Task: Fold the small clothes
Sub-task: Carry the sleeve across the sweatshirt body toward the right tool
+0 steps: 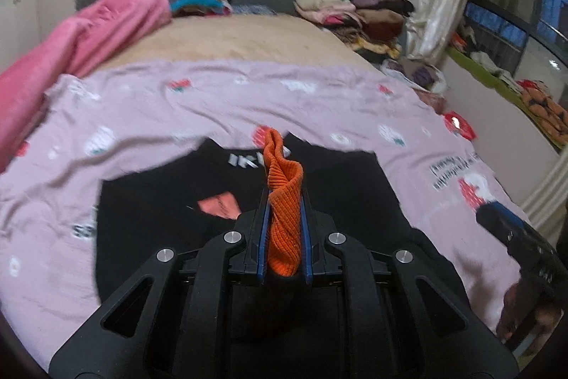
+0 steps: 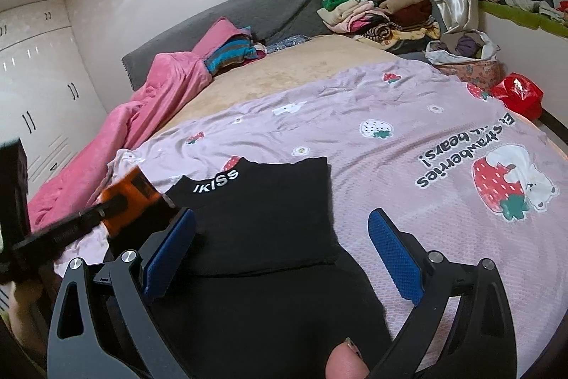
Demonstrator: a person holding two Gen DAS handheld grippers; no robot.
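Note:
A small black garment (image 2: 269, 222) with white lettering and an orange ribbed cuff (image 1: 284, 201) lies partly folded on a pink strawberry-print sheet (image 2: 390, 137); it also shows in the left wrist view (image 1: 159, 201). My left gripper (image 1: 284, 198) is shut on the orange cuff, held upright above the garment. It appears at the left of the right wrist view (image 2: 117, 201). My right gripper (image 2: 280, 229) is open and empty, its blue pads (image 2: 394, 251) either side of the garment's folded edge.
A pink blanket (image 2: 149, 102) lies along the bed's left side. Clothes are piled (image 2: 383, 9) by the grey headboard (image 2: 255, 9). A bag (image 2: 465, 55) and red wrapper (image 2: 518, 91) sit at the right edge. White wardrobe doors (image 2: 35, 73) stand left.

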